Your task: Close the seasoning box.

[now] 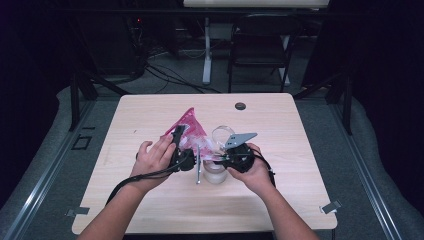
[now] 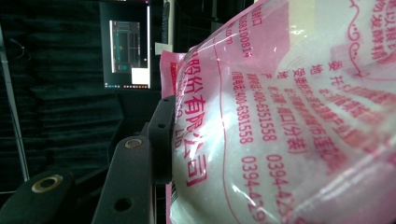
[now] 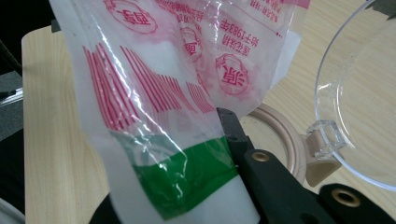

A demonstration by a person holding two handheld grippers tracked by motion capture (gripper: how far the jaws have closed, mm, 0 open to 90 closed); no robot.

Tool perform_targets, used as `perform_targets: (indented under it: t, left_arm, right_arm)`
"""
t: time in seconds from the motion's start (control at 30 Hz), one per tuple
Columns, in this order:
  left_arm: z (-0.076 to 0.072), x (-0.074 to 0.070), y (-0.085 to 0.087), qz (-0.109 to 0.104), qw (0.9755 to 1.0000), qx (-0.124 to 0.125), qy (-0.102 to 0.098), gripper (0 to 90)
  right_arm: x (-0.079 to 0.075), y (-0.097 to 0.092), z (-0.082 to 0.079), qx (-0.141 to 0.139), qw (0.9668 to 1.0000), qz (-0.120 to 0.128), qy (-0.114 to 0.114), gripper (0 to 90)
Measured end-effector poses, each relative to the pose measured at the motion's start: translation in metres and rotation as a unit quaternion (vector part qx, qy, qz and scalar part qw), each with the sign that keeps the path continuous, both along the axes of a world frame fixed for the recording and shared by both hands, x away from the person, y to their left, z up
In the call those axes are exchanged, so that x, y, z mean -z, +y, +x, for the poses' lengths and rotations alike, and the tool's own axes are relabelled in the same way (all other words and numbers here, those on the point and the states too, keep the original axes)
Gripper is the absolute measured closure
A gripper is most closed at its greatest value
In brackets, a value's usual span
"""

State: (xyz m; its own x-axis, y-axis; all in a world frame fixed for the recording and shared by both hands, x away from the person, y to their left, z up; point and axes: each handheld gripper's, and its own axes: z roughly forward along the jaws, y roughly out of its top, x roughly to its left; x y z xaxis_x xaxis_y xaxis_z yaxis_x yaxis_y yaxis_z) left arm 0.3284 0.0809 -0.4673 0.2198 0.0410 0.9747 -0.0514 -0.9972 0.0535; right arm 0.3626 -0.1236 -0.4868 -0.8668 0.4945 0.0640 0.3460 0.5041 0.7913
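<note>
Soft plastic is what both grippers are dealing with: a pink-printed bag of white powder or fine grains, held up off the surface between the two hands. Nearest the person, the left gripper clamps the full body of the bag, one jaw pressed flat into the bulging side. The right gripper has its jaws pressed together on the thin, nearly empty end with the green band.

Judging by the bulge, the bag is fairly heavy for its skin, limp, and will sag and shift as it tilts. The film looks slick and crinkly, so a pinch on the flat end may slip. A hold on a seam or corner seems safest, with the full part supported, as now.

Just beyond the hands stands a frosted jar, which seems to be open; its contents cannot be made out. Its clear hinged lid is swung back, and the beige rim ring lies below the bag. A metal spoon-like tool lies beside the jar. Farther off, a small dark round fitting sits near the surface's far edge.
</note>
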Motion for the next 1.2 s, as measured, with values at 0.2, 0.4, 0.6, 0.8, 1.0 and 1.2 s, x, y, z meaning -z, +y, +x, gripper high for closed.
perform_targets:
  t: [0.2, 0.4, 0.6, 0.8, 1.0, 1.2]
  left_arm:
    - [0.0018, 0.0006, 0.0007, 0.001, 1.0000, -0.002, 0.007, 59.0]
    - [0.0022, 0.0009, 0.0000, 0.008, 0.9999, -0.001, 0.012, 59.3]
    - [0.0020, 0.0009, 0.0002, 0.018, 0.9997, -0.002, 0.015, 60.9]
    - [0.0022, 0.0015, 0.0004, 0.026, 0.9995, -0.002, 0.019, 61.1]
    - [0.0030, 0.0018, 0.0014, 0.033, 0.9992, -0.003, 0.022, 61.2]
    - [0.0025, 0.0042, 0.0018, 0.040, 0.9988, -0.005, 0.029, 61.2]
  right_arm:
    - [-0.0010, -0.0005, -0.0003, 0.003, 1.0000, 0.002, -0.003, 90.0]
    - [-0.0009, -0.0009, 0.0001, 0.002, 1.0000, 0.000, -0.003, 90.0]
    - [-0.0015, -0.0006, -0.0010, 0.005, 1.0000, 0.003, -0.004, 90.0]
    - [-0.0018, -0.0008, -0.0008, 0.002, 1.0000, 0.002, -0.003, 90.0]
    - [-0.0028, -0.0009, -0.0016, 0.001, 1.0000, 0.003, -0.005, 90.0]
    - [-0.0048, -0.0025, -0.0020, -0.002, 1.0000, 0.002, -0.007, 90.0]
